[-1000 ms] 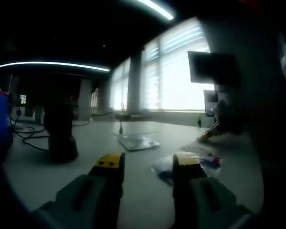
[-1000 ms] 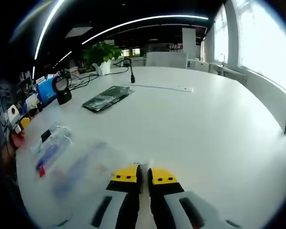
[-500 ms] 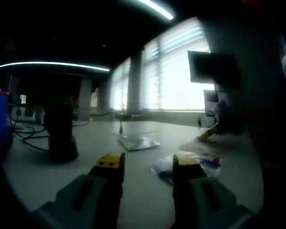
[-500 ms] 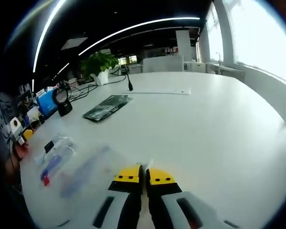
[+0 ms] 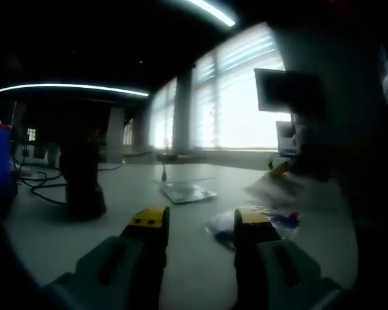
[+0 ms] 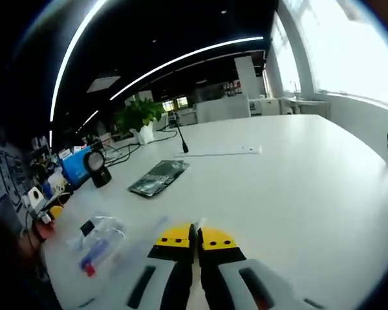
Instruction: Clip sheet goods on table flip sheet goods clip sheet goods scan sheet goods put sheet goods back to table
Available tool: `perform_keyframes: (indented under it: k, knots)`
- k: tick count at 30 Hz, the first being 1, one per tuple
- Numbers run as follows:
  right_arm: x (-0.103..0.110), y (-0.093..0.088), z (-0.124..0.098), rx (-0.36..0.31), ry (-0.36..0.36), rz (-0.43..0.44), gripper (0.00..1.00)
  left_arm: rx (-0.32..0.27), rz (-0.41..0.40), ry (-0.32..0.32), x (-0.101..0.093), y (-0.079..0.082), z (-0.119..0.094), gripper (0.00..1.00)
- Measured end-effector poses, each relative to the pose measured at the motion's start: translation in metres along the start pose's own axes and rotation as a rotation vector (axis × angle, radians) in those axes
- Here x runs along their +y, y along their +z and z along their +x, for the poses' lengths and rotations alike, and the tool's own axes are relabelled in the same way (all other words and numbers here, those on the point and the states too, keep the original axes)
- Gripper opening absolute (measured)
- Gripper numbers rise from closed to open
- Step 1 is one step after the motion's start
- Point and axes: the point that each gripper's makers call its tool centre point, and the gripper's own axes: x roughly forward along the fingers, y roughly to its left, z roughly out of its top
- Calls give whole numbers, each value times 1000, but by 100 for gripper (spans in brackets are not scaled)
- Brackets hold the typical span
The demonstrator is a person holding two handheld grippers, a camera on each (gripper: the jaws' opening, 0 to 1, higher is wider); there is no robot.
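My right gripper (image 6: 195,230) is shut on the edge of a clear, flat plastic bag (image 6: 154,230), which trails off to the left of the jaws, blurred and raised off the white table (image 6: 297,181). In the left gripper view the same bag (image 5: 271,188) hangs pale above the table at the right, with the right gripper's yellow tip (image 5: 279,169) at its top. My left gripper (image 5: 200,223) rests low over the table, open, with nothing between its fingers. A second clear packet (image 5: 275,221) with blue and red contents lies just right of it.
A dark scanner stand (image 5: 81,184) rises on the left, with cables behind it. A flat dark packet (image 6: 159,176) lies mid-table, and a thin microphone (image 6: 181,137) and a white strip (image 6: 220,152) sit beyond. A blue box (image 6: 74,166) and potted plant (image 6: 139,116) stand farther back.
My right gripper has risen from the table, still shut on the clear bag, which lifts with it. The left gripper has stayed still and open.
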Motion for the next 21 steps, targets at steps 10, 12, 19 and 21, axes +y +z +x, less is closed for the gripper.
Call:
perform_keyframes:
  k: [10, 12, 19, 21]
  knots:
    - [24, 34, -17, -146, 115, 240, 0, -2, 5, -1, 0, 0, 0, 32]
    - [27, 40, -21, -174, 135, 271, 0, -5, 2, 2, 0, 1, 0, 32]
    - [43, 54, -32, -230, 170, 259, 0, -6, 4, 2, 0, 1, 0, 32]
    - [44, 56, -33, -231, 165, 266, 0, -6, 3, 2, 0, 1, 0, 32]
